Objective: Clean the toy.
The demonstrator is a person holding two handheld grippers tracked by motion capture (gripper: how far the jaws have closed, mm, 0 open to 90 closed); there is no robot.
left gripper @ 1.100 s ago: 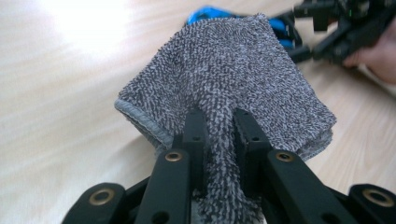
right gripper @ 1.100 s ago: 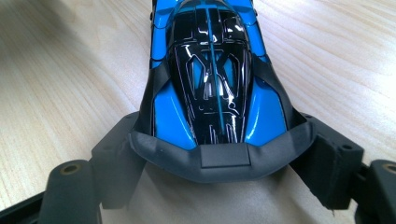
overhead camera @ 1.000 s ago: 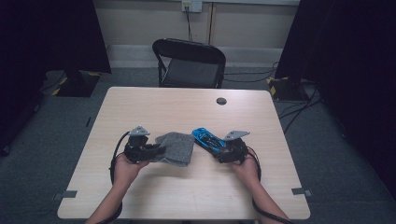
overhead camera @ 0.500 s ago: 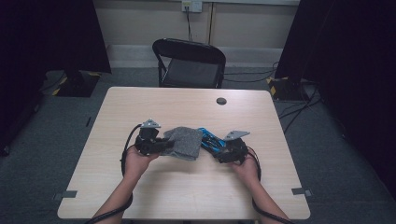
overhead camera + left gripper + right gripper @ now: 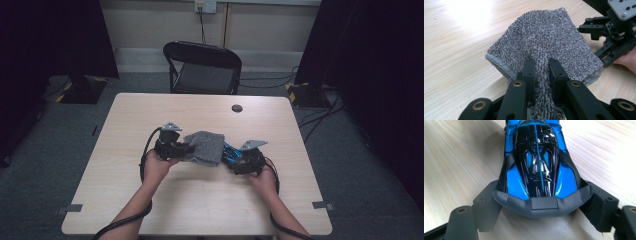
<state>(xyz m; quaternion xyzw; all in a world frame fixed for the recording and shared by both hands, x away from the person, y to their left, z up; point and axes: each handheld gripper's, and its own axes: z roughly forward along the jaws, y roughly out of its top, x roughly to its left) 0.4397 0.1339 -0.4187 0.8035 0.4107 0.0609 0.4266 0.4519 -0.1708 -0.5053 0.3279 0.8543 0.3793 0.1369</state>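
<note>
From the high view, a person's two hands meet at the middle of a light wooden table (image 5: 200,200): the left gripper (image 5: 186,149) holds a grey terry cloth (image 5: 206,148) that drapes toward the blue toy car (image 5: 231,151) held by the right gripper (image 5: 240,161), the cloth covering the car's far end. A small dark round object (image 5: 237,108) lies well apart near the table's far edge, and a black folding chair (image 5: 202,67) stands behind it. In the left gripper view, the left gripper (image 5: 541,65) is clamped on a pinched fold of the grey terry cloth (image 5: 544,37), its jaws nearly together; the cloth spreads out ahead of them over the tabletop, with the right gripper (image 5: 609,32) just beyond the cloth's far right edge. In the right gripper view, the right gripper (image 5: 541,200) grips the blue toy car (image 5: 536,157) by its sides near the grey rear end, the jaws held apart by the body, the car pointing away along the jaws above the table.
</note>
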